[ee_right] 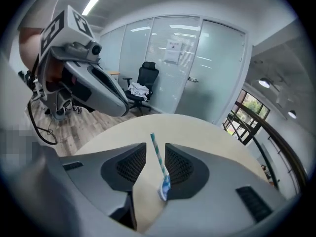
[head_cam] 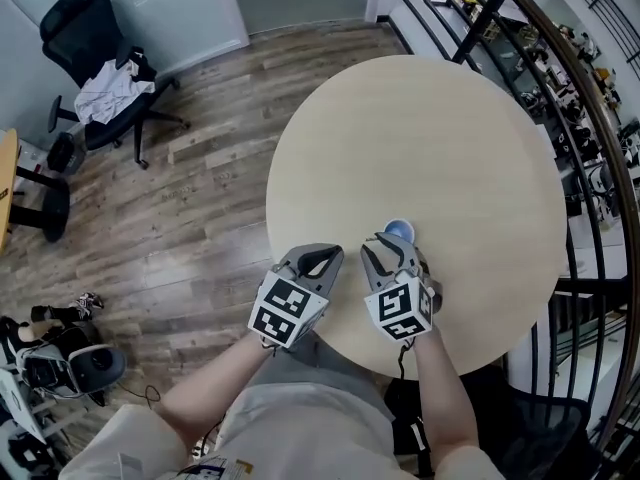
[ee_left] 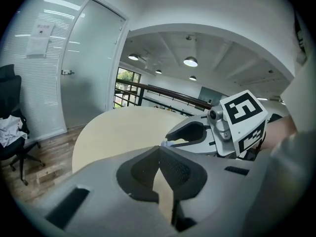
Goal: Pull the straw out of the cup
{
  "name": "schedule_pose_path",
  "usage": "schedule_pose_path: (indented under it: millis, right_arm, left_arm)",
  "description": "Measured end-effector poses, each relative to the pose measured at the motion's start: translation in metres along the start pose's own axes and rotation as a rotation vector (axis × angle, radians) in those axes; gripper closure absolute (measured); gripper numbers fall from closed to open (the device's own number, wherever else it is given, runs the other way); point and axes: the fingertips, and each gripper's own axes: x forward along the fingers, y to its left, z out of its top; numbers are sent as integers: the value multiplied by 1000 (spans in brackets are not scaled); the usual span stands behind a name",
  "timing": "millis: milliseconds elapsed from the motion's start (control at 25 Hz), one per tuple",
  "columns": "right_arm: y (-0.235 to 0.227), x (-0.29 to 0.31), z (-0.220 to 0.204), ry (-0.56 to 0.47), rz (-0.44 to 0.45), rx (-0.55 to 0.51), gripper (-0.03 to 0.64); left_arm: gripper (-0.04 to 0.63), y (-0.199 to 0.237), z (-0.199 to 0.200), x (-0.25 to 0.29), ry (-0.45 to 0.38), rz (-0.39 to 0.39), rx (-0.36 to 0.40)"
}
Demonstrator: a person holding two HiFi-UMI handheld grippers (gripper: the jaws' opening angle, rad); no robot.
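Straw [ee_right: 158, 157]: blue-and-white striped, tilted, standing in the gap between the jaws of the right gripper [ee_right: 156, 151]. Jaws apart; straw nearer the right-hand pad, contact not clear. Its lower end goes into the cup [ee_right: 164, 190], a pale blue rim low in the gap.

In the head view the cup [head_cam: 398, 231] sits on the bench [head_cam: 430, 138], just ahead of the right gripper [head_cam: 393, 248], towards the near edge. Left gripper [head_cam: 318, 255] beside it to the left, over the bench edge. Its jaws are closed tip to tip with nothing between them [ee_left: 159, 149].

Bench: round, pale wood-look top, otherwise bare. Floor [head_cam: 200, 198]: grey-brown wood planks. Black office chair [head_cam: 90, 68] well off to the left with a white cloth [head_cam: 108, 93] draped on its seat. Frosted glass wall [ee_right: 197, 68] and door behind it. Dark metal railing [head_cam: 560, 78] curves past the bench's far right side. Round ceiling lights [ee_left: 190, 61] overhead.

Hard to see: the cup body is hidden behind the jaw housing in the right gripper view. The straw cannot be made out in the head view. Dark gear on the floor at lower left is cut off by the frame.
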Motion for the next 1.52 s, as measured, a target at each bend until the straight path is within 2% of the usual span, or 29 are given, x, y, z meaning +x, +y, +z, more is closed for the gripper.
schedule_pose_path:
  millis: [160, 280, 360, 480, 800, 1040, 1200, 1360, 1520]
  right_arm:
    - [1, 10, -4, -7, -12, -15, 495]
    - [-2, 14, -6, 6, -28, -14, 546]
    - [-2, 15, -6, 7, -38, -12, 557]
    - [-6, 11, -1, -25, -66, -2, 580]
    - [-22, -20, 21, -134, -184, 59, 583]
    - [-27, -68, 48, -238, -233, 165, 583]
    - [-34, -113, 72, -334, -258, 250, 583]
    - [-42, -162, 100, -435, -263, 286, 583]
    - [-51, -213, 119, -478, -279, 287, 583]
  left_arm:
    - [583, 2, -11, 7, 21, 1, 11]
    - [583, 4, -12, 10, 24, 1, 4]
    - [583, 6, -13, 10, 25, 3, 0]
    - [583, 7, -16, 8, 24, 9, -1]
    - [583, 1, -8, -7, -1, 1, 7]
    - [583, -5, 23, -29, -132, -15, -44]
    - [583, -15, 59, -53, -218, -7, 11]
    - [583, -35, 103, -79, -297, -14, 81]
    - [583, -65, 135, -89, -330, -68, 145]
